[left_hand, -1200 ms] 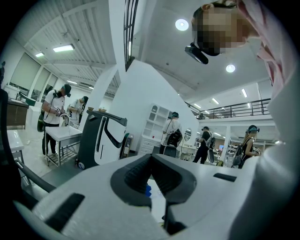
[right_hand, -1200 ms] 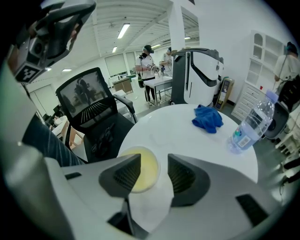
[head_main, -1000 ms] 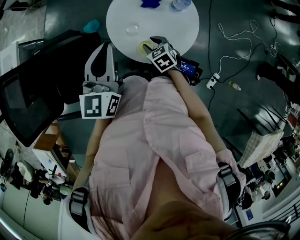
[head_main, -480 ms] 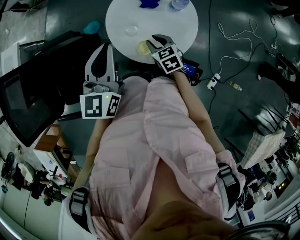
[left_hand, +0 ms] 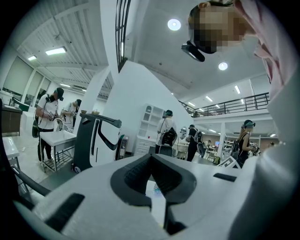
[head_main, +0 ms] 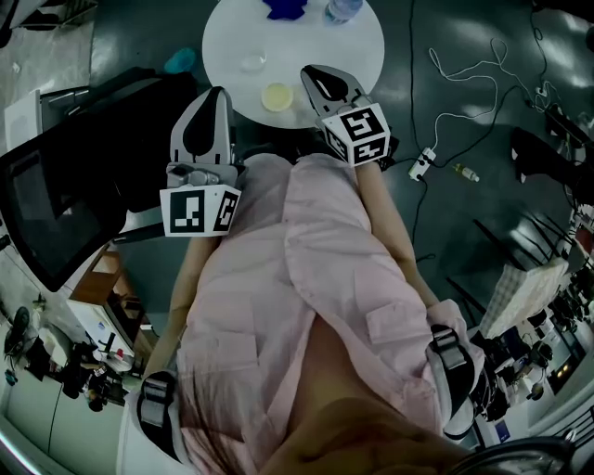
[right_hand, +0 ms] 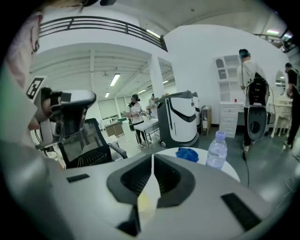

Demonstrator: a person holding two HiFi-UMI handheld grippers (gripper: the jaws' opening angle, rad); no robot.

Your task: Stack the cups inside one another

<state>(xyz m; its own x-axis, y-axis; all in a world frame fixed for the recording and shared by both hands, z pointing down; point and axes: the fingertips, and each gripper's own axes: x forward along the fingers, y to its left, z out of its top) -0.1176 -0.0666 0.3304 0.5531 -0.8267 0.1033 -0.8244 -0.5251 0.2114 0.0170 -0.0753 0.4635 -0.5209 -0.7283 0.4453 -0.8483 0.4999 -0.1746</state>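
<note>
A round white table [head_main: 362, 46] stands ahead of me. A yellow cup [head_main: 277, 96] sits upright near its front edge, and a small clear cup [head_main: 252, 62] stands apart from it, further back and to the left. My right gripper [head_main: 312, 70] hovers above the table just right of the yellow cup. Its jaws have just been closing and now meet with nothing between them. In the right gripper view the yellow cup [right_hand: 144, 202] shows below the shut right gripper [right_hand: 152, 157]. My left gripper [head_main: 214, 94] is held off the table's left front edge, shut and empty, as the left gripper view also shows [left_hand: 151, 157].
A water bottle [head_main: 342, 9] and a blue cloth [head_main: 283, 8] lie at the table's far side, also seen as bottle [right_hand: 216, 149] and cloth [right_hand: 188, 153]. A black office chair [head_main: 65, 186] stands at the left. Cables and a power strip [head_main: 422, 158] lie on the floor at the right.
My right gripper has drawn back from the yellow cup, risen and gone from open to shut. The cup stays on the table. The left gripper has hardly moved.
</note>
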